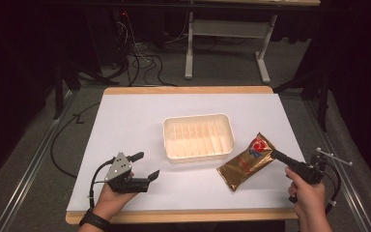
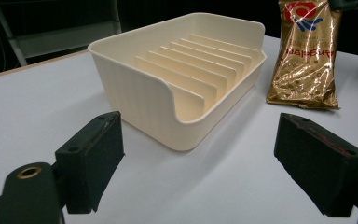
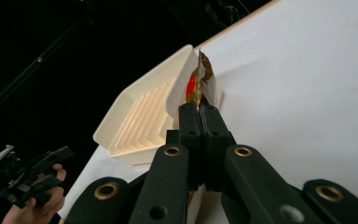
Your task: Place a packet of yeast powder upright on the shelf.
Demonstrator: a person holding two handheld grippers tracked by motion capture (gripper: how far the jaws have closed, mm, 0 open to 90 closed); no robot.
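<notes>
- Right hand-held gripper (image 1: 276, 155): jaws closed on edge of the gold snack packet (image 1: 246, 162), which lies on white worktop (image 1: 125, 125) just right of cream ribbed tray (image 1: 198, 137).
- Left hand-held gripper (image 1: 145, 166): jaws wide apart, nothing btwn them, near worktop's front-left, aimed twd tray.

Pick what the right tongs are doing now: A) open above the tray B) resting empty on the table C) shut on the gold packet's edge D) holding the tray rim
C: in the right gripper view the right tongs are pressed together on the edge of the gold packet.
</notes>
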